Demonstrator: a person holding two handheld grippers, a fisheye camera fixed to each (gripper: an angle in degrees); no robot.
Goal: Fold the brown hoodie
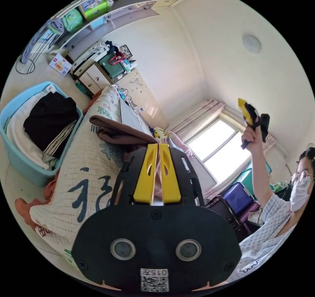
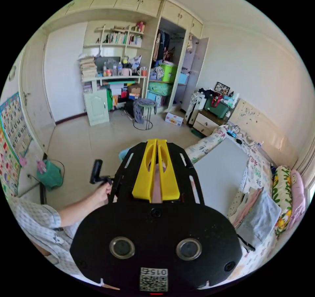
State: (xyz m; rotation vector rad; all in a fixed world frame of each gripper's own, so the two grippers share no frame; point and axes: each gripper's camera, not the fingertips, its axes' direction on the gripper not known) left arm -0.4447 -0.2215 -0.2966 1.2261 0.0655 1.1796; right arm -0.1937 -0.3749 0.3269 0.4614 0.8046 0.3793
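Apparently the brown hoodie is far from folded: it lies in a bunched heap on the bed, just beyond the tips of my left tongs, with no neat fold that I can make out. My left tongs are pressed together, pinching nothing that I can see. My right tongs are likewise closed and empty, raised well away from the bed. Beside the bed stands a blue basket of other clothes. By my judgement, spreading it flat and all the folding remain.
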